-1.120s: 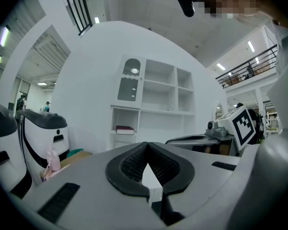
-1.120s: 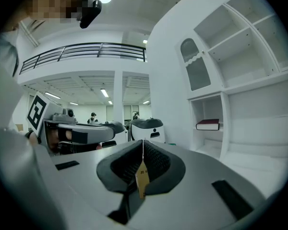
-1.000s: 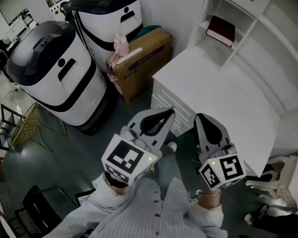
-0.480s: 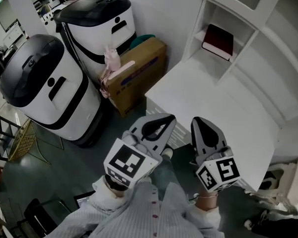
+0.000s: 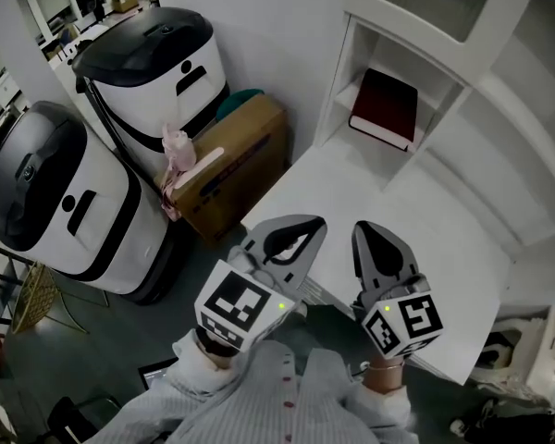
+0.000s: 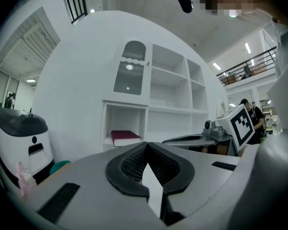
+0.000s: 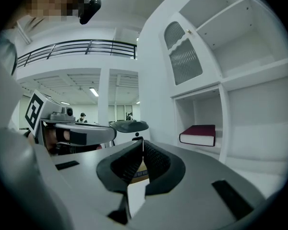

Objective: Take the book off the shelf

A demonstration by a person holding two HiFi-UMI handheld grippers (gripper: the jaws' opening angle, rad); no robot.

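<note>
A dark red book (image 5: 385, 107) lies flat in the lowest left cubby of the white shelf unit (image 5: 462, 91); the same book (image 6: 125, 137) shows in the left gripper view and the book (image 7: 198, 134) in the right gripper view. My left gripper (image 5: 310, 222) is held near my body at the near edge of the white counter (image 5: 379, 202), shut with nothing between its jaws. My right gripper (image 5: 370, 230) is beside it, also shut and empty. Both are well short of the book.
Two white-and-black robot bodies (image 5: 148, 58) stand on the floor at the left. A brown cardboard box (image 5: 231, 169) with a pink item on it leans between them and the counter. People stand far off in the hall behind.
The view has shifted toward the shelf: the book and cubby now sit lower and nearer in the head view. Both grippers stay shut and close together.
</note>
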